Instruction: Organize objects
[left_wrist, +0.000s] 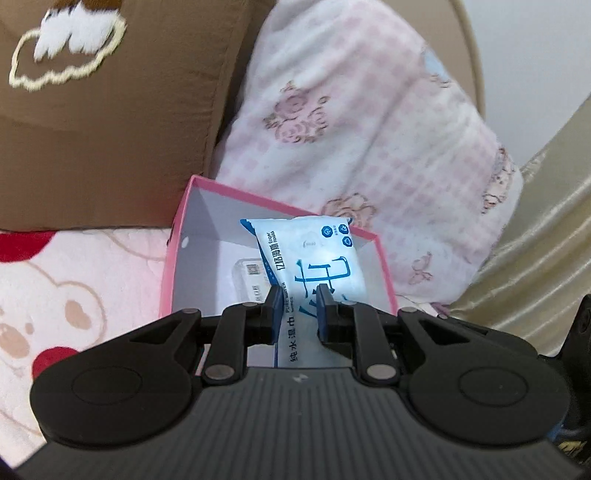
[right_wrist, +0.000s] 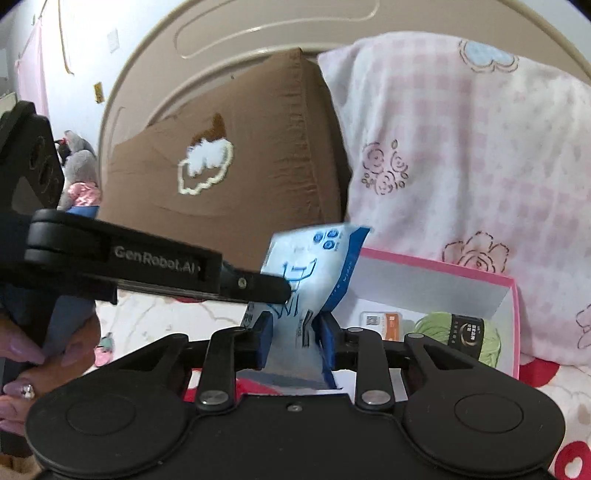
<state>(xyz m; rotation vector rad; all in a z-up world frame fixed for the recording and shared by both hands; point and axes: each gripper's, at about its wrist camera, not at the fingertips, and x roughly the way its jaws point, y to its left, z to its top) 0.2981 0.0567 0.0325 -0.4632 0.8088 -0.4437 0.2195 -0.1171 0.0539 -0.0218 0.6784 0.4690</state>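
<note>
Both grippers are clamped on the same packet of wet wipes (left_wrist: 314, 266). The left gripper (left_wrist: 298, 310) has its blue pads (left_wrist: 275, 314) drawn in close, pinching the packet's lower part between them, and the packet stands up tilted from the fingers over the open box. In the right wrist view the right gripper (right_wrist: 293, 334) also has its blue pads (right_wrist: 266, 338) pressed against the packet's (right_wrist: 314, 266) sides near its bottom edge, while the left gripper's black finger (right_wrist: 258, 284) comes in from the left and presses on the packet's face slightly higher up. Part of the person's left hand (right_wrist: 40, 354), with painted nails, shows at the left edge of that view. Just beyond the packet lies a pink box (left_wrist: 173, 243) with a white inside, open at the top; a small pale card or packet (left_wrist: 247, 275) lies on its floor. The right view shows the same box (right_wrist: 511, 314) holding an orange-and-white card (right_wrist: 382, 325) and a ball of green yarn (right_wrist: 458, 332) with a black label. The box sits on a bedspread (left_wrist: 55, 295) with a cartoon print, right in front of a brown pillow (left_wrist: 110, 147) with a cloud motif and a pink checked pillow (left_wrist: 369, 129) with rose prints, both leaning on a beige headboard (right_wrist: 258, 37).
</note>
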